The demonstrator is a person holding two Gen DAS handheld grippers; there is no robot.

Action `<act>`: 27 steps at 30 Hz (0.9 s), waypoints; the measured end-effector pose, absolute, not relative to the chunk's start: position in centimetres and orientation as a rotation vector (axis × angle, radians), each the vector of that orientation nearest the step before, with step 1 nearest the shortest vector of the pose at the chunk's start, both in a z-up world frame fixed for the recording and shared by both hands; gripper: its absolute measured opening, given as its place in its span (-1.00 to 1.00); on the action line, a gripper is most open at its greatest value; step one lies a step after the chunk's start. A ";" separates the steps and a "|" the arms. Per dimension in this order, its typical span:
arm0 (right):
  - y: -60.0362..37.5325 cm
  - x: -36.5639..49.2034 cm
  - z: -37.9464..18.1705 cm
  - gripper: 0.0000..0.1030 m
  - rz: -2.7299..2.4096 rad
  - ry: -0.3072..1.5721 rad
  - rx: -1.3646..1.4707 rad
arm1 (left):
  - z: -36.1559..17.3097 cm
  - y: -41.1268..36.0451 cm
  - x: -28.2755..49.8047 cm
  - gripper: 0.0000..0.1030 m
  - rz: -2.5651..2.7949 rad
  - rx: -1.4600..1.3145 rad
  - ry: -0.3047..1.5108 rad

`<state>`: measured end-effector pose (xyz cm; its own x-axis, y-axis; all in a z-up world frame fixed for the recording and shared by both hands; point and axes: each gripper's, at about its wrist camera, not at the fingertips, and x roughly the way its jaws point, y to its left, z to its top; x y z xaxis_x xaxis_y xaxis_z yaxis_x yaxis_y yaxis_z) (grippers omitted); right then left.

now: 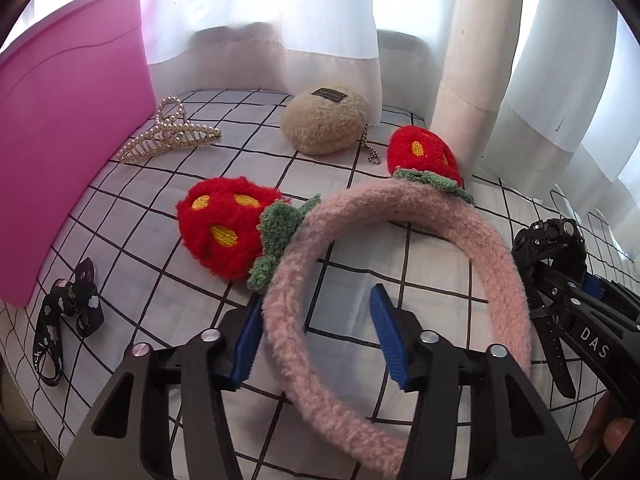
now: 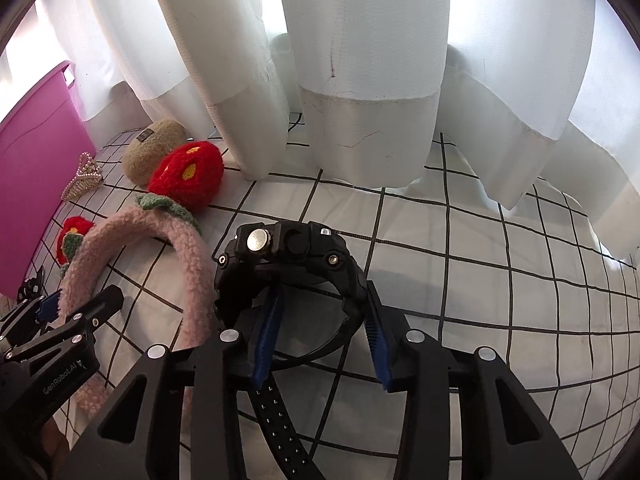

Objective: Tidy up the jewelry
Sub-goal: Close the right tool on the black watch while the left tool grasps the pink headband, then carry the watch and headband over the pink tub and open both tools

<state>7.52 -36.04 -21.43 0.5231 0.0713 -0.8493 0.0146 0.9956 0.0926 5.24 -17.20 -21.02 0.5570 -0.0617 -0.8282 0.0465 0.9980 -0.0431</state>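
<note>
A pink fluffy headband [image 1: 480, 248] with two red strawberry ears [image 1: 220, 228] lies on the checked cloth. My left gripper [image 1: 316, 298] straddles one arm of it. The left blue pad [image 1: 244, 344] touches the fluff, and cloth shows between the band and the right pad, so it is open. A black watch [image 2: 288, 248] stands on its side, buttons up, just right of the headband [image 2: 192, 256]. My right gripper [image 2: 324, 286] is open around it. One pad sits inside the strap loop and the other just outside the strap.
A pink plastic bin [image 1: 72, 140] stands at the left. Near it lie a pearl claw clip [image 1: 168, 136], a beige plush pouch [image 1: 324, 120] with a small chain, and a black patterned ribbon [image 1: 68, 312]. White curtains [image 2: 360, 100] hang down onto the cloth at the back.
</note>
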 end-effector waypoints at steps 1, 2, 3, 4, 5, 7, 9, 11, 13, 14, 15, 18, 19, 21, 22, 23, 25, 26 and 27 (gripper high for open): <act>-36.2 7.4 -21.4 -0.31 0.031 1.017 0.108 | -20.9 -17.1 5.2 -0.68 -0.057 -0.013 0.982; -36.5 7.3 -21.3 -0.34 0.024 1.012 0.127 | -20.9 -17.0 5.1 -0.73 -0.029 0.002 0.981; -36.9 7.2 -21.2 -0.37 0.026 1.010 0.153 | -20.9 -16.7 5.0 -0.74 -0.035 -0.013 0.982; -37.2 7.1 -21.2 -0.39 0.029 1.009 0.180 | -20.9 -16.4 5.0 -0.76 -0.041 -0.029 0.982; -37.5 7.0 -21.2 -0.41 0.029 1.007 0.198 | -20.9 -16.0 5.0 -0.77 -0.042 -0.040 0.985; -37.8 6.8 -21.1 -0.44 0.033 1.001 0.211 | -20.8 -15.3 5.3 -0.80 -0.045 -0.064 0.989; -37.4 6.6 -20.6 -0.48 0.035 0.985 0.201 | -20.6 -14.9 5.3 -0.81 -0.050 -0.080 0.983; -37.0 6.3 -20.2 -0.51 0.040 0.971 0.188 | -20.1 -14.7 5.1 -0.81 -0.051 -0.085 0.965; -37.2 5.7 -19.8 -0.53 0.045 0.959 0.182 | -19.4 -14.4 4.7 -0.81 -0.053 -0.092 0.942; -37.2 5.5 -19.6 -0.55 0.046 0.954 0.182 | -19.1 -14.3 4.7 -0.81 -0.053 -0.092 0.931; -37.2 5.3 -19.5 -0.56 0.046 0.948 0.182 | -18.7 -14.2 4.4 -0.81 -0.055 -0.091 0.920; -37.1 4.9 -19.1 -0.59 0.050 0.934 0.191 | -17.8 -13.9 4.2 -0.81 -0.057 -0.092 0.897; -37.1 4.8 -18.9 -0.60 0.053 0.930 0.194 | -17.5 -13.8 4.2 -0.81 -0.058 -0.093 0.891; -37.2 4.4 -18.5 -0.62 0.056 0.919 0.198 | -16.9 -13.6 4.0 -0.81 -0.060 -0.093 0.880; -37.0 4.3 -18.4 -0.63 0.056 0.914 0.200 | -16.6 -13.6 4.0 -0.81 -0.063 -0.092 0.874; -37.0 4.2 -18.1 -0.63 0.056 0.909 0.200 | -16.3 -13.5 4.0 -0.81 -0.064 -0.089 0.868; -37.0 3.7 -17.5 -0.64 0.057 0.899 0.198 | -15.5 -13.3 3.6 -0.81 -0.067 -0.087 0.856; -37.0 3.6 -17.3 -0.64 0.059 0.895 0.199 | -15.2 -13.2 3.6 -0.81 -0.067 -0.086 0.852; -37.0 3.4 -17.1 -0.64 0.060 0.893 0.203 | -14.8 -13.0 3.5 -0.81 -0.070 -0.085 0.846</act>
